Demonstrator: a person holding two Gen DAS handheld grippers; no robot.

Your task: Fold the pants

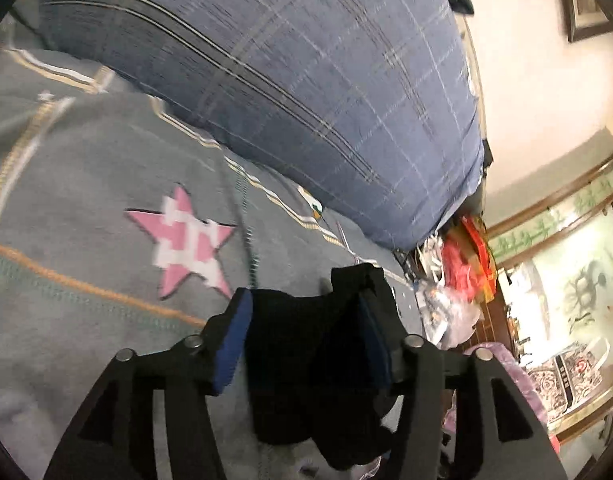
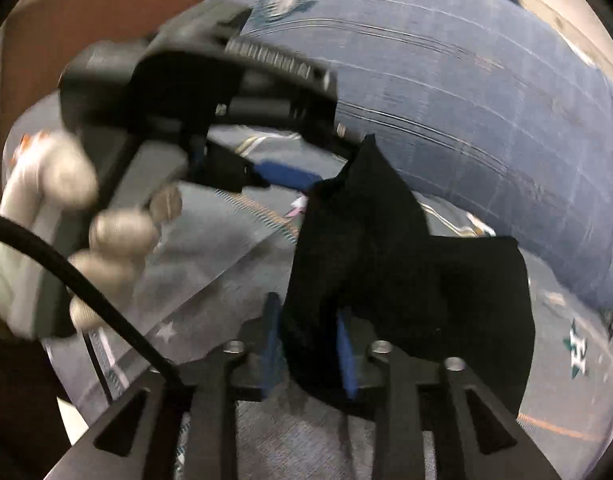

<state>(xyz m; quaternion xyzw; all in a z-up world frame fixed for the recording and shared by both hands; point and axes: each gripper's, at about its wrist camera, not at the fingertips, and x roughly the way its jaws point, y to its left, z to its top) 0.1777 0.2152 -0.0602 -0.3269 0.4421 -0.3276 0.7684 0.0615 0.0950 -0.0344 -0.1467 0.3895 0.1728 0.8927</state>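
Observation:
The black pants [image 1: 302, 344] hang bunched between the blue pads of my left gripper [image 1: 302, 340], which is shut on the fabric above a grey bedspread. In the right wrist view my right gripper [image 2: 308, 344] is shut on another part of the black pants [image 2: 386, 264], which drape to the right over its right finger. The left gripper [image 2: 266, 172] shows there too, held by a gloved hand [image 2: 66, 232] at the upper left, gripping the pants' top corner. Both views are motion-blurred.
The grey bedspread [image 1: 86, 240] carries a pink star [image 1: 186, 240] and orange stitching. A big blue plaid pillow [image 1: 306, 92] lies beyond it. Off the bed's right edge are plastic bags and red clutter [image 1: 458, 272] and a glass cabinet [image 1: 566, 288].

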